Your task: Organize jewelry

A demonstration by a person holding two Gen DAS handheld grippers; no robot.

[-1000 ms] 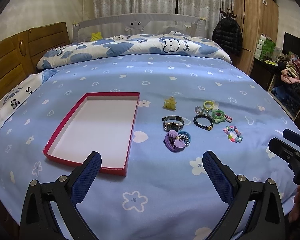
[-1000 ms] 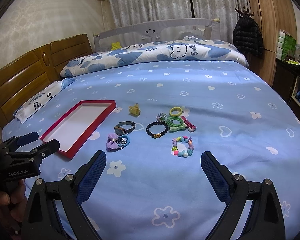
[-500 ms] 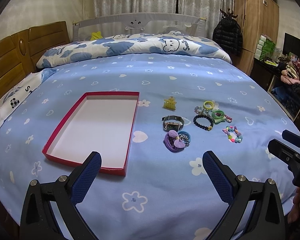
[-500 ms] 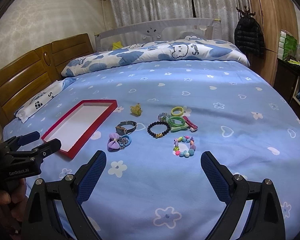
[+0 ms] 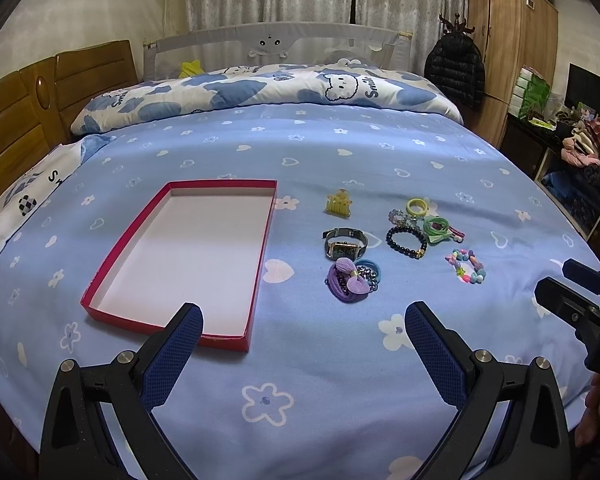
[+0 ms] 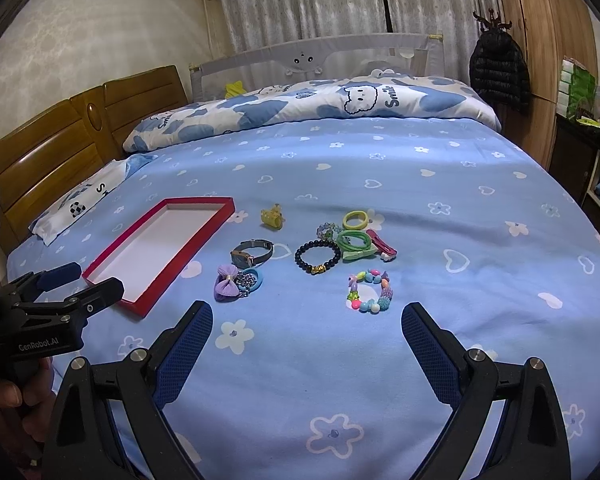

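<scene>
A blue bedsheet (image 5: 300, 152) printed with white flowers and hearts covers a wide bed, with a wooden headboard to the left and a cloud-patterned quilt along the far side. In the left wrist view, the left gripper (image 5: 302, 332) hovers above the near part of the sheet, its blue-padded fingers spread wide and holding nothing. One fingertip overlaps the near rim of the red tray (image 5: 260, 264), whose white inside is bare. Right of the tray lies the jewelry: a yellow claw clip (image 5: 339, 204), a watch (image 5: 343, 242), a purple bow tie (image 5: 348, 278) heaped on other bands that are hard to separate, a dark bead bracelet (image 5: 406, 239), and a pastel bead bracelet (image 5: 465, 266). The right gripper shows only partly at the frame's right edge. In the right wrist view, the right gripper (image 6: 306, 326) is likewise spread and empty, near the pastel bracelet. Here a red hair clip (image 6: 382, 245) shows clearly beside the green hair bands (image 6: 352, 240), and a hand (image 6: 4, 404) grips the left tool's handle.
</scene>
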